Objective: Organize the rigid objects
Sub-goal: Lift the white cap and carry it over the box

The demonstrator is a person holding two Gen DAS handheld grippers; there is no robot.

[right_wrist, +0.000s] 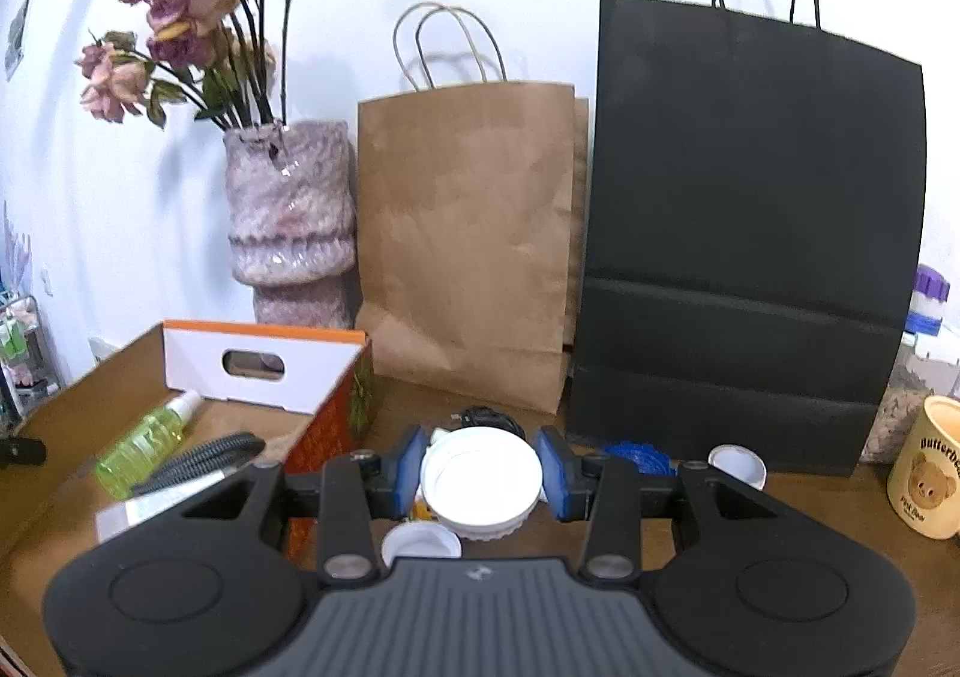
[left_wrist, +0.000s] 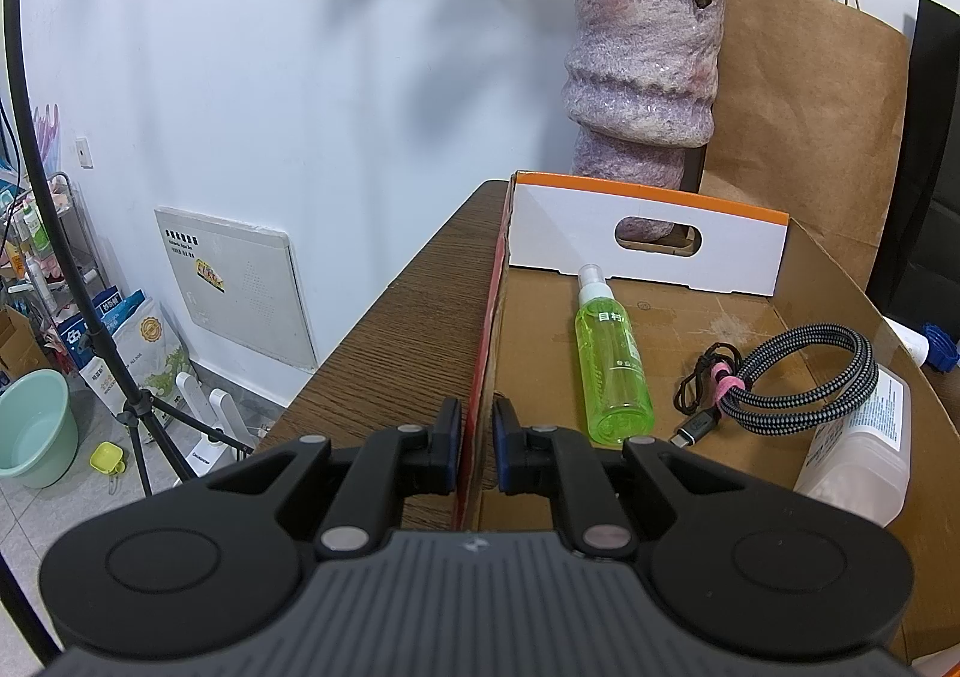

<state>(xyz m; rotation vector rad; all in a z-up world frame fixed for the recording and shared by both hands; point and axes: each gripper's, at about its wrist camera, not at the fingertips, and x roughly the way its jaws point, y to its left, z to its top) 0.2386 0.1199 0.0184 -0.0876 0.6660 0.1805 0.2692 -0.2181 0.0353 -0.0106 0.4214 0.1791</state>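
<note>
The tabletop (left_wrist: 390, 341) is seen as dark wood grain with a low sheen. The box (left_wrist: 600, 329) gripped at its side wall by the left tongs (left_wrist: 477, 452) is raw, matt brown cardboard inside, with a smooth white printed end panel. Ahead of those tongs, a glossy translucent green plastic spray bottle (left_wrist: 612, 371) and a woven, braided cable (left_wrist: 798, 377) are shown. The left tongs are matt black plastic with blue pads that may be rubber. Between the right tongs (right_wrist: 483, 473), a smooth white plastic lid (right_wrist: 480, 482) is held. Beyond it, a matt brown paper bag (right_wrist: 468, 245), a matt black paper bag (right_wrist: 750, 233) and a glossy mottled vase (right_wrist: 288, 221) are visible.
</note>
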